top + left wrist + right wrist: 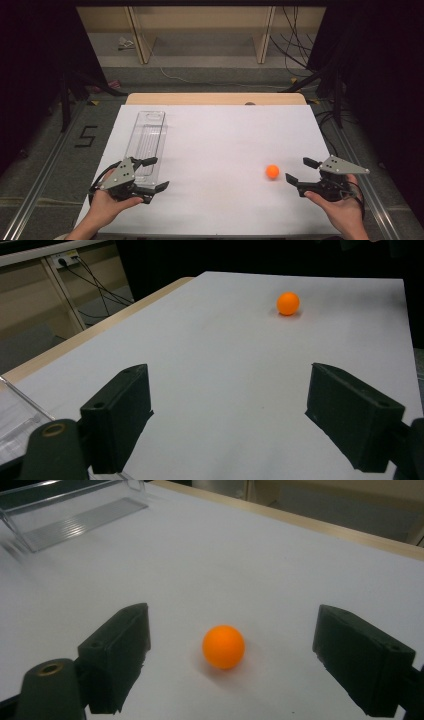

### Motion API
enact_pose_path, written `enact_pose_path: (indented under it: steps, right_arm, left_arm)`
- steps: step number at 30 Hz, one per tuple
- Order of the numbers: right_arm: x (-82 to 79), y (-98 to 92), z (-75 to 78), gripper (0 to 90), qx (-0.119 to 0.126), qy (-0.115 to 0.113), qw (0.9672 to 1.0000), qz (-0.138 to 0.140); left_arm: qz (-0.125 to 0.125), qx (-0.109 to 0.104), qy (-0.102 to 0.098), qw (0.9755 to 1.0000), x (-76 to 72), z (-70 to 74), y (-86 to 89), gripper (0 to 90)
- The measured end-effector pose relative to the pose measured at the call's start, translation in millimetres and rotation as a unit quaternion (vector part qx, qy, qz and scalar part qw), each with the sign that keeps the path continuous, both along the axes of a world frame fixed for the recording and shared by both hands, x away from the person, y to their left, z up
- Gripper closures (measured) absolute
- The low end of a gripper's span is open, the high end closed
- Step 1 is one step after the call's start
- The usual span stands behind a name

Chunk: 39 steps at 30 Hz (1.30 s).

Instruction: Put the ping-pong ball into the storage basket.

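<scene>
A small, plain orange ball [272, 171] rests on the white table [215, 150], toward its 4 o'clock area, well apart from any edge. It is smooth, round and matte, sitting free, casting a faint shadow beneath.

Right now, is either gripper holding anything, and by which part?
Nothing is held. The right gripper stands open just short of the orange ball; the left gripper is open over bare table.

table [215, 210] (white top) — orange ball [272, 171] | clear tray [147, 140]
</scene>
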State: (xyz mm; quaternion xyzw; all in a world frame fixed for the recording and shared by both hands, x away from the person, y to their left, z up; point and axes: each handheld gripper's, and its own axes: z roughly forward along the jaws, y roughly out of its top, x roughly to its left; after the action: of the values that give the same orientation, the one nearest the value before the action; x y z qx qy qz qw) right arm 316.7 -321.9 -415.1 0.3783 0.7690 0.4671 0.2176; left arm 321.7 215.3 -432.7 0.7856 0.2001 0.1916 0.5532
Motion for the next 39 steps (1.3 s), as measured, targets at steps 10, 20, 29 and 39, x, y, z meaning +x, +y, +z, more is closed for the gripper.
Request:
enact_pose_path:
  steps: [10,20,29,39]
  right_arm:
    - [9.4,0.2,-1.4,16.3,0.010,-0.010,0.9999,-0.003]
    - [16.6,1.4,-3.0,16.3,0.009,-0.010,0.9999,0.001]
    - [28.7,2.8,-6.8,16.3,0.004,-0.005,1.0000,0.004]
    - [42.8,11.5,-15.0,16.4,-0.013,0.015,0.9996,0.021]
  left_arm:
    - [0.000,-0.001,0.001,1.0000,0.3,-0.2,0.0,17.6]
    - [-0.001,-0.002,0.000,1.0000,-0.2,0.1,-0.2,17.6]
    - [-0.002,-0.001,0.000,1.0000,-0.1,-0.1,-0.2,17.6]
    - [-0.004,0.001,-0.001,1.0000,0.0,0.0,-0.2,17.6]
